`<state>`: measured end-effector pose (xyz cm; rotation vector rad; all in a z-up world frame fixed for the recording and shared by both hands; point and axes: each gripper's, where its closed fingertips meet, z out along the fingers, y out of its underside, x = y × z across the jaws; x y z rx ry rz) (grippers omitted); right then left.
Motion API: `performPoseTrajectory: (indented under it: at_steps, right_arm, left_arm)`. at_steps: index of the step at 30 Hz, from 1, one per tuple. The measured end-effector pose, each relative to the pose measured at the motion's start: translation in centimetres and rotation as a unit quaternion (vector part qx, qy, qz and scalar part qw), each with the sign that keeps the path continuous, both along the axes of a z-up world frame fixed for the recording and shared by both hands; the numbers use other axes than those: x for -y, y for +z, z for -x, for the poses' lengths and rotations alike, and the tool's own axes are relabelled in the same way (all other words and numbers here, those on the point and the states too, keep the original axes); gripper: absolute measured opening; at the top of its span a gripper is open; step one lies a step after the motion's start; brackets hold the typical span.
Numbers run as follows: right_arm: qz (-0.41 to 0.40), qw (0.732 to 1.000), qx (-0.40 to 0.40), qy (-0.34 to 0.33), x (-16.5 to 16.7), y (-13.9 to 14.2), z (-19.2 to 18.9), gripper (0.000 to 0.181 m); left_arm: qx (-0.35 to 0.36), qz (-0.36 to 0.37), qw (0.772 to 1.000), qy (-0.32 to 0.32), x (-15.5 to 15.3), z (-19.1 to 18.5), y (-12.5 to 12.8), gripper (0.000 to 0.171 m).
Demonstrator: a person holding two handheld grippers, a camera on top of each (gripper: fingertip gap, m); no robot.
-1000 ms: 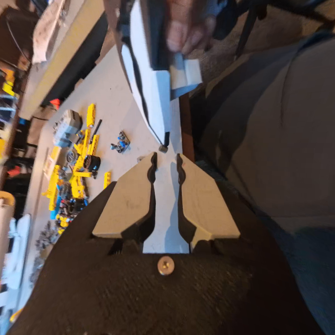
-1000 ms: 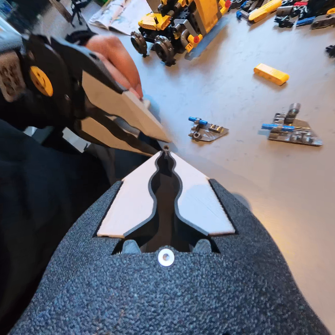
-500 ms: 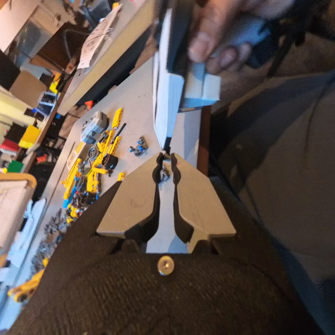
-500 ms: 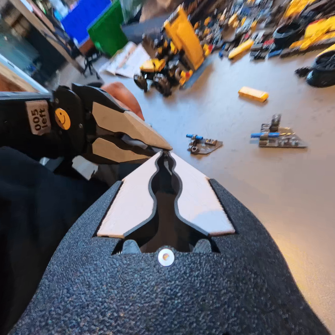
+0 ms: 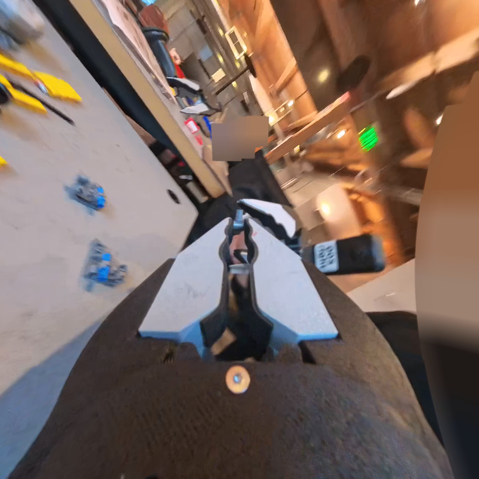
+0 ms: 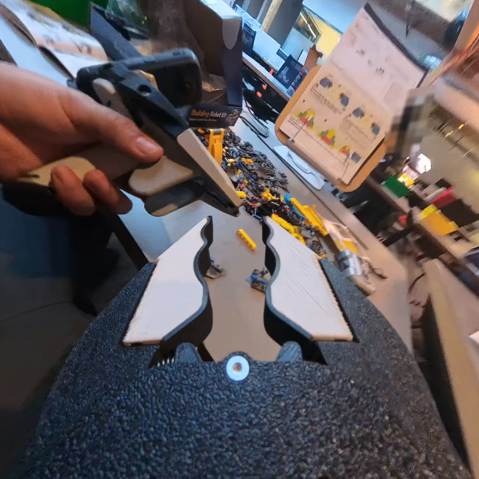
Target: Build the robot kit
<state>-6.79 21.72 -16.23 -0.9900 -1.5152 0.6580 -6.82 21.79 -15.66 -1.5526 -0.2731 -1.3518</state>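
My left gripper (image 5: 237, 225) is shut on a small grey pin (image 5: 238, 217) that sticks out past its tips, held in the air off the table edge. One white finger (image 5: 269, 215) of my right gripper lies just beyond it. In the right wrist view my right gripper (image 6: 237, 221) is open and empty, jaws wide apart above the table. A hand (image 6: 64, 145) holds the left gripper (image 6: 236, 207), whose closed tip sits just above the gap between my right fingers. I cannot make out the pin in that view.
On the beige table (image 6: 233, 311) lie a yellow beam (image 6: 246, 239), two small grey-and-blue assemblies (image 6: 258, 280) (image 6: 215, 270), and a pile of yellow and black parts (image 6: 248, 166). An instruction booklet on a stand (image 6: 344, 116) is behind. The assemblies also show in the left wrist view (image 5: 86, 191) (image 5: 103, 267). The grippers are tip to tip, or close to it. From either gripper's tips it is about 15 cm to the yellow beam (image 6: 246, 239).
The right gripper was shut on the small pin and has opened. The left gripper has closed on the pin and holds it. Both grippers have tilted up, away from the table.
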Motion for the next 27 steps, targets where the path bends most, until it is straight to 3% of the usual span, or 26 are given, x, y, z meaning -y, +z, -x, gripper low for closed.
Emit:
performPoseTrajectory:
  at_steps: [3, 7, 11, 15, 19, 23, 25, 27]
  right_arm:
    - [-0.067, 0.998, 0.01, 0.012, 0.8, 0.2, 0.0, 0.034]
    - [-0.095, 0.995, 0.001, 0.026, 1.4, 1.2, -0.3, 0.021]
    - [-0.066, 0.996, 0.011, 0.051, 1.7, 1.2, -0.6, 0.017]
    - [0.023, 0.995, 0.023, 0.09, 1.9, 0.8, -0.8, 0.016]
    - [0.082, 0.989, 0.03, 0.117, 1.9, 0.3, -1.1, 0.015]
    - [0.155, 0.98, 0.043, 0.116, 0.5, -0.7, -1.2, 0.015]
    - [0.22, 0.965, 0.057, 0.129, 0.0, -1.5, -1.1, 0.015]
    - [0.303, 0.936, 0.072, 0.164, 0.5, -2.1, -1.2, 0.015]
  left_arm:
    - [0.104, 0.026, 0.993, -0.051, 0.5, -0.8, 0.3, 0.006]
    - [0.139, 0.031, 0.986, -0.09, 1.0, -2.2, 0.5, 0.006]
    - [0.143, 0.029, 0.983, -0.109, 1.2, -2.6, 0.8, 0.006]
    - [0.124, 0.027, 0.984, -0.122, 1.3, -2.9, 0.6, 0.006]
    - [-0.008, -0.003, 0.993, -0.119, 1.2, -3.1, 0.1, 0.01]
    - [-0.184, -0.053, 0.977, -0.095, 1.2, -2.1, -0.5, 0.022]
    - [-0.288, -0.078, 0.952, -0.071, 0.9, -1.3, -1.2, 0.025]
    - [-0.437, -0.117, 0.891, -0.044, 0.7, -0.7, -2.6, 0.027]
